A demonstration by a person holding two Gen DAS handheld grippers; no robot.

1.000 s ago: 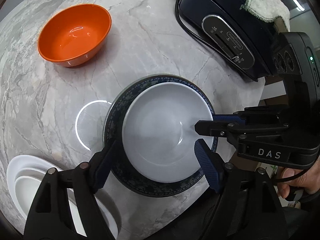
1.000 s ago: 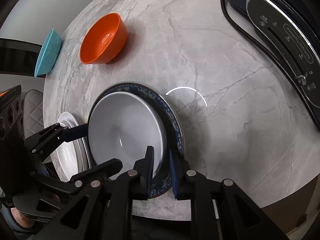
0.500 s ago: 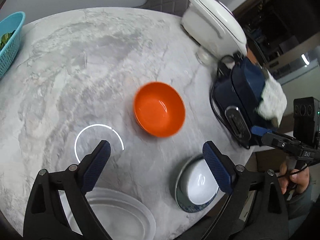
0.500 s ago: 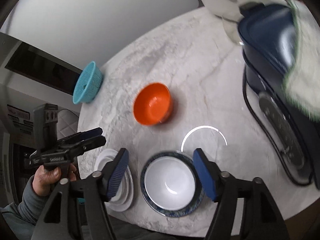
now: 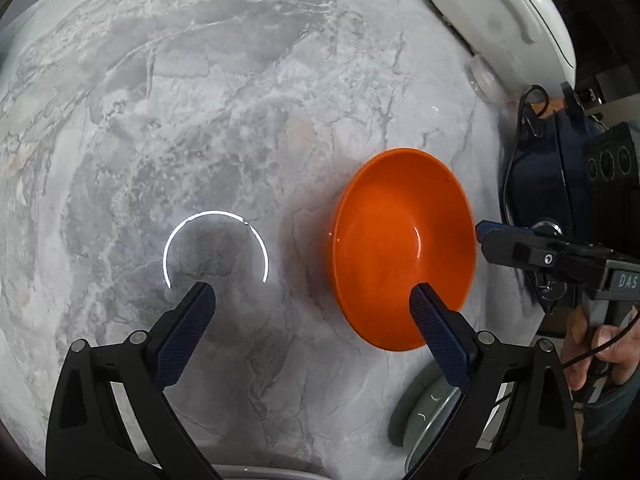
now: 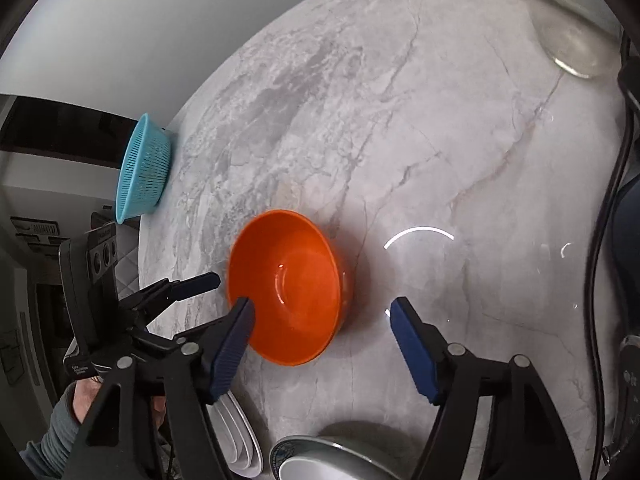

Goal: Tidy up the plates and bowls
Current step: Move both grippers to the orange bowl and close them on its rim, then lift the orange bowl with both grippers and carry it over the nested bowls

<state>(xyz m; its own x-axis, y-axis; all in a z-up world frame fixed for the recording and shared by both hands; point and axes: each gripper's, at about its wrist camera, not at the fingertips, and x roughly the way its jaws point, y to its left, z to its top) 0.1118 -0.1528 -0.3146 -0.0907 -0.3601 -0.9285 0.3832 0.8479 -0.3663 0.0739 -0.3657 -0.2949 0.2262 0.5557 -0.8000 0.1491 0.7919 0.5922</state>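
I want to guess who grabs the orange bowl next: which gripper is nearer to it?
Too close to call. Left gripper has one finger over the orange bowl; right gripper frames it between open fingers.

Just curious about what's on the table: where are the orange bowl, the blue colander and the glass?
orange bowl (image 6: 294,284): right wrist view, inner floor.
blue colander (image 6: 144,170): right wrist view, slotted outer wall.
glass (image 6: 568,32): right wrist view, clear side.

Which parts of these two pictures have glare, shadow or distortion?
Left wrist view: a bright ring-shaped reflection lies on the glossy grey marble table, with shadow inside it; the fisheye bends the table's edge. Right wrist view: glare glints inside the shiny orange bowl; an arc reflection beside it.
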